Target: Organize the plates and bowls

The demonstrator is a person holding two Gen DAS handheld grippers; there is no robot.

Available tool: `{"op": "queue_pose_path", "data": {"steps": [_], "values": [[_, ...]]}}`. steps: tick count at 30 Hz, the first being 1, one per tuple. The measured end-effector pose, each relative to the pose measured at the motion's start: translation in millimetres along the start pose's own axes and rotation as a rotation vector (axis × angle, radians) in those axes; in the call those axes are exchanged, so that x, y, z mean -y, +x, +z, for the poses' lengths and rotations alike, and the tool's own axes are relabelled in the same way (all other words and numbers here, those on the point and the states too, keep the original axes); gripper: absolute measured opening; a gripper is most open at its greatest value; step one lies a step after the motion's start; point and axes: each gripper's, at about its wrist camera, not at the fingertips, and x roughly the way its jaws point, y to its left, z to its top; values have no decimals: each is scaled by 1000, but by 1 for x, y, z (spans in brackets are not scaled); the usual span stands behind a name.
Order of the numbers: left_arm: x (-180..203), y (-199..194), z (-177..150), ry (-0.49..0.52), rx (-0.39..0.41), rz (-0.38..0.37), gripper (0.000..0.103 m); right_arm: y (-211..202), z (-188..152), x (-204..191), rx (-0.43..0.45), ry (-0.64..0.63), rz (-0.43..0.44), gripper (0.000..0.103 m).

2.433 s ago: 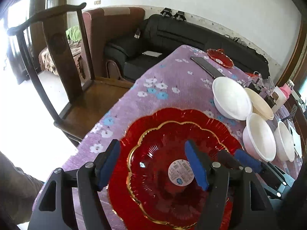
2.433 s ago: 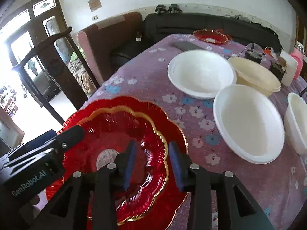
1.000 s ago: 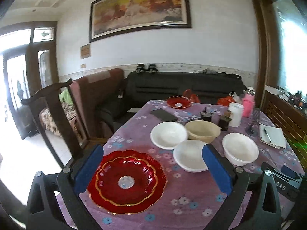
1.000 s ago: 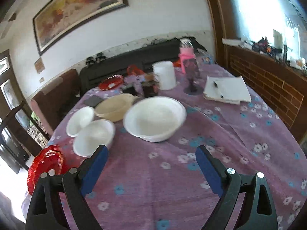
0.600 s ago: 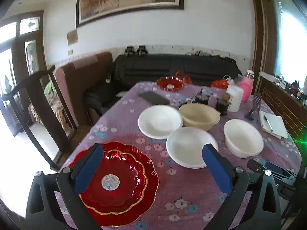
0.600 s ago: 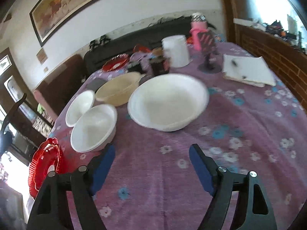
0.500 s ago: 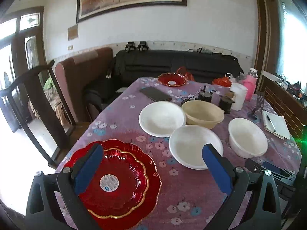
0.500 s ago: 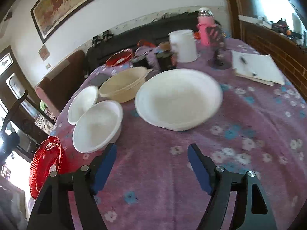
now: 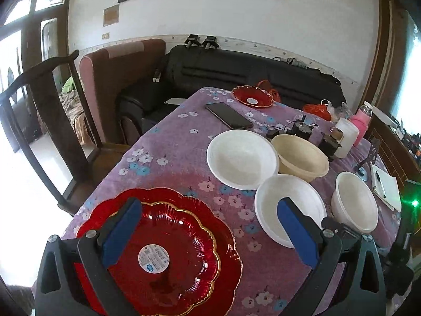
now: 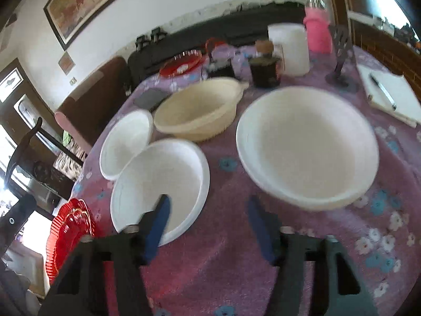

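Blurring softens the right claw [image 10: 208,226] and white bowl [image 10: 307,144].

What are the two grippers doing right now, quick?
Left gripper: open, empty, above the stacked red plates.
Right gripper: open, empty, near the white bowls.

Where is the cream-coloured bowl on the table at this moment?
In the left wrist view the cream-coloured bowl stands right of centre on the purple tablecloth, touching the far white bowl and behind the near white bowl.
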Motion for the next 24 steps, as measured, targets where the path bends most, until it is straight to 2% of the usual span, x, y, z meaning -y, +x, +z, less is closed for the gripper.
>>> {"op": "queue_pose_path", "data": {"steps": [7,9,12,15,20,22,24], "values": [[-2,8,-1,-5,-20,-4,103,11,-5,10,-55,60,72,55],[3,10,-1,13,-28,-3,103,13,-5,8,-57,62,70,55],[10,19,-4,14,-96,-30,103,17,-2,5,-51,58,20,54],[9,16,-6,-4,-94,-44,103,24,-2,6,-73,99,26,55],[6,10,-7,-3,-82,-40,103,37,1,6,-106,142,49,39],[5,8,-8,-4,-77,-36,103,38,2,5,-114,153,55,21],[4,7,-7,-4,-75,-36,103,35,2,5,-113,163,77,16]]}}
